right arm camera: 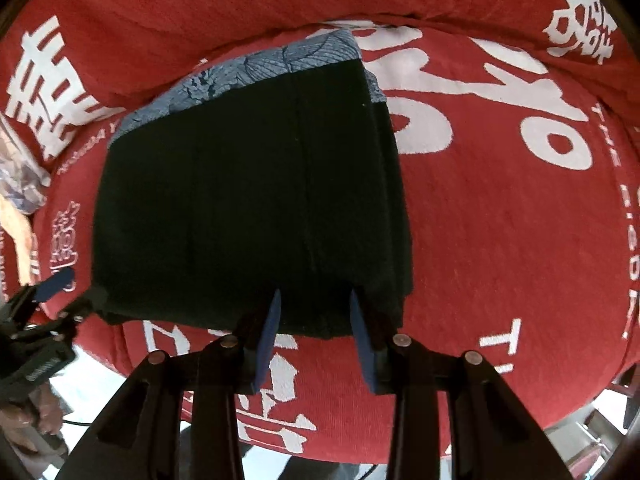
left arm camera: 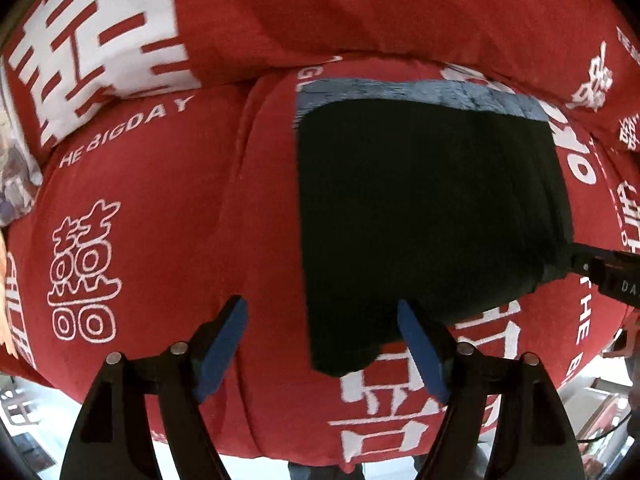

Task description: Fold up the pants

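Observation:
The black pants lie folded into a compact rectangle on the red cover, with a grey-blue patterned band at the far edge. They also show in the right wrist view, with the band on top. My left gripper is open and empty, just off the pants' near left corner. My right gripper is open at the pants' near edge, its blue fingertips over the cloth but not closed on it. It also reaches in from the right of the left wrist view.
A red bed cover with white lettering spreads under everything. A red and white pillow lies at the far left. The bed's near edge and pale floor lie just below the grippers. A pale cloth sits at the far left.

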{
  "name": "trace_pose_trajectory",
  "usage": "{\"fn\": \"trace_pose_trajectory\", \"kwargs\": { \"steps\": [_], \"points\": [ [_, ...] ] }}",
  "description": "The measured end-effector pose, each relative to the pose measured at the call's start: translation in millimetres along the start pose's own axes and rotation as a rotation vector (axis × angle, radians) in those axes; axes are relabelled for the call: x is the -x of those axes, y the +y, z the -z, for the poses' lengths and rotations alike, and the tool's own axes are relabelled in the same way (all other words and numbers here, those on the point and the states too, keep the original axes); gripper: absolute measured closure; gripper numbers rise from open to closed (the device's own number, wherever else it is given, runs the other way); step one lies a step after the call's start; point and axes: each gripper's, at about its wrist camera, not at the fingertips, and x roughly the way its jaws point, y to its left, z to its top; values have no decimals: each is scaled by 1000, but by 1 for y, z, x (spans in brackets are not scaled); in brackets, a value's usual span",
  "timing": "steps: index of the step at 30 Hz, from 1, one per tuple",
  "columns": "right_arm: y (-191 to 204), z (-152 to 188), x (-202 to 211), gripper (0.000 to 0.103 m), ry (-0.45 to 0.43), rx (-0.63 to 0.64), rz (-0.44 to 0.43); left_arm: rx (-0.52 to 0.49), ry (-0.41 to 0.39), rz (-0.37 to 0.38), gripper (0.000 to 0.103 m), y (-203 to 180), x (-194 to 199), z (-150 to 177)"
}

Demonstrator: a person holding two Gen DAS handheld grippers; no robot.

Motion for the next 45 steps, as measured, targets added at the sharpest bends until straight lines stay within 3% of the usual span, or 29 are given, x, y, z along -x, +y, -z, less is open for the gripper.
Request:
{"fn": "trace_pose_trajectory", "kwargs": {
  "steps": [4,9,12,13,22,25,45],
  "points": [
    [12,3,3,57,18,-12,75,19,20,3,25,23,0,-3],
    [25,9,9,50,34,-49,95,21,50,-3,25,43,-1,-3],
    [34,10,15,49,17,-66,104,21,48,4,6,52,0,-2],
    [37,10,16,48,13,-71,103,23,40,11,4,53,2,-2],
    [60,6,16,30,-1,-75,71,-1,39,36,4,52,-7,-6],
    [57,6,17,23,-2,-71,47,-9,42,35,4,46,-12,-10],
    [-18,-28,14,22,15,-62,-27,55,59,-50,4,0,-18,-49]
  ]
}}
